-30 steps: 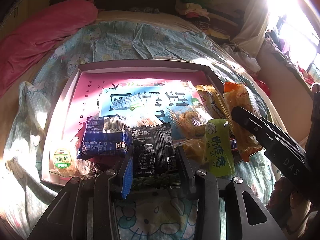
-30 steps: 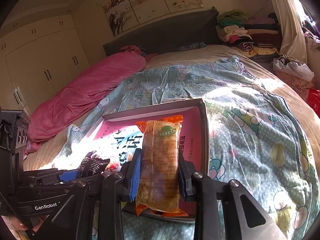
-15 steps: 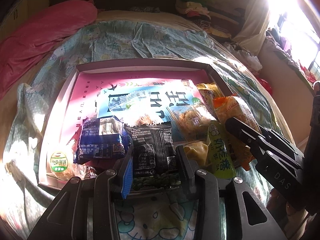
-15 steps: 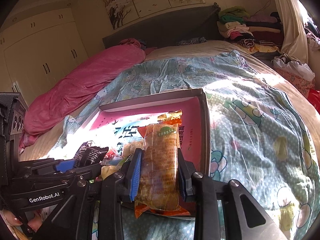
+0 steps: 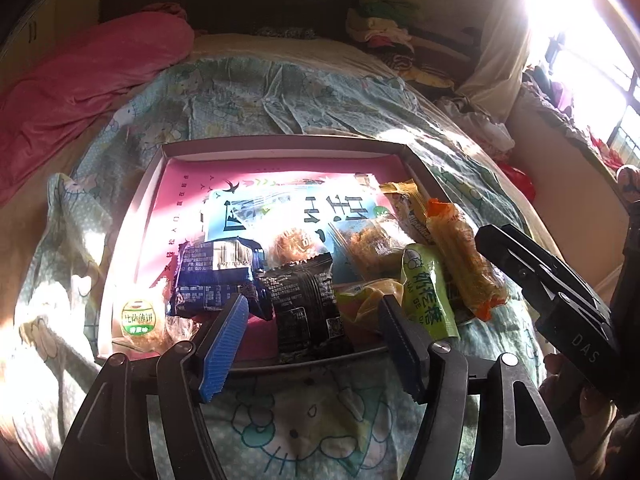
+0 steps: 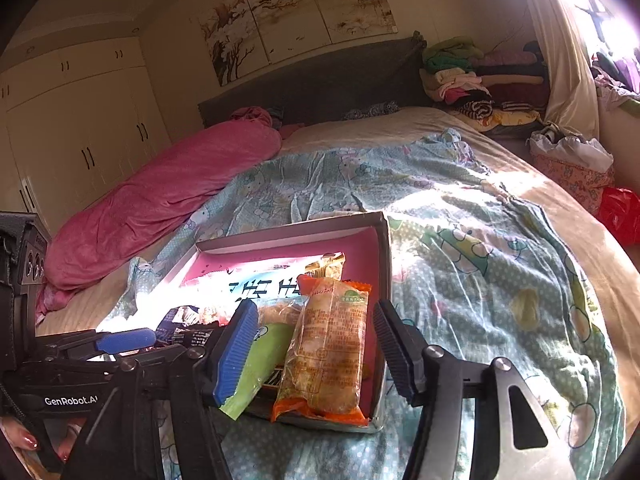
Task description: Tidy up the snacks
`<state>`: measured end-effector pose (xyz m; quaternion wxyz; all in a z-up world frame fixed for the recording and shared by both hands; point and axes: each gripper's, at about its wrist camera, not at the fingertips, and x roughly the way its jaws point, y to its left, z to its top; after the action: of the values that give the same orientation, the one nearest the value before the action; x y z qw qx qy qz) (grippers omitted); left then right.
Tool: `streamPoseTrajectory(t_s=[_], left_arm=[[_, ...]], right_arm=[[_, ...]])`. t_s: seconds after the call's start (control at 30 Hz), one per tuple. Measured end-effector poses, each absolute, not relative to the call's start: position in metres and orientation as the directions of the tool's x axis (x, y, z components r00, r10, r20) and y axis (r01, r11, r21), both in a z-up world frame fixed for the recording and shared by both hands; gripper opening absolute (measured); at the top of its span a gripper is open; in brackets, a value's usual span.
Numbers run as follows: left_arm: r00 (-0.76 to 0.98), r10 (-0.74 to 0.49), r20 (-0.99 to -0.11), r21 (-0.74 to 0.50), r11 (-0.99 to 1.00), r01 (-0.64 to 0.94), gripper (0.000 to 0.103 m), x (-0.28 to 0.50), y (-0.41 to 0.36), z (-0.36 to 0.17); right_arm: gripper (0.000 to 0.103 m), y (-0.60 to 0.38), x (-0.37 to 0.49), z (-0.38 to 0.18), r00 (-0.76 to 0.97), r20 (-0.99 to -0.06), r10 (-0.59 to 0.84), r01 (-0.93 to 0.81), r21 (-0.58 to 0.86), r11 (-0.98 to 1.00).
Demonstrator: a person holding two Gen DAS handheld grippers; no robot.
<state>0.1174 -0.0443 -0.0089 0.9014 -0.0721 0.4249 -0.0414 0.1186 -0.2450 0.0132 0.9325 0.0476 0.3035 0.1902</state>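
At the near rim of the shallow box on the bed, both tools have just let go: half a second ago the left gripper was pinching the black snack pack and the right gripper the orange-ended cake pack; now both sets of jaws are spread, with each pack lying loose between the pads and nothing held. Reads as two placements done; both packs sit in the front row of the box, the black one overhanging the near wall slightly, the orange one leaning on the right-front corner. Beside them: green pouch just right of the left gripper's right finger, dark blue packet to the left, round biscuit pack in the left-front corner. Further back, a few clear-wrapped pastries, then bare pink floor up to the far wall, so there's plenty of room there for more items. Grippers are close together at the front right, so I'd back straight out to avoid clipping. Beyond the box, open quilt, clear on the right side; pink blanket well off to the left.
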Motion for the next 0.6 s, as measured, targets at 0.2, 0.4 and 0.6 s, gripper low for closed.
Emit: streamPoseTrajectory(t_s=[0.2,0.4,0.6], left_arm=[[0.673,-0.094,-0.734,-0.128,0.992,-0.001,0.074,0.093,-0.04,0.002],[0.633,-0.089,-0.769,-0.136,0.99,-0.026,0.076,0.066,-0.031,-0.005],[0.598,-0.052,-0.799,-0.122,0.99,-0.077,0.076,0.034,-0.028,-0.025]], right_arm=[[0.069,-0.248,0.086,0.027,0.759,-0.539,0.366,-0.307,0.199,0.931],[0.07,-0.229,0.051,0.019,0.72,-0.636,0.277,-0.274,0.107,0.956],[0.071,-0.221,0.026,0.01,0.679,-0.688,0.257,-0.274,0.087,0.958]])
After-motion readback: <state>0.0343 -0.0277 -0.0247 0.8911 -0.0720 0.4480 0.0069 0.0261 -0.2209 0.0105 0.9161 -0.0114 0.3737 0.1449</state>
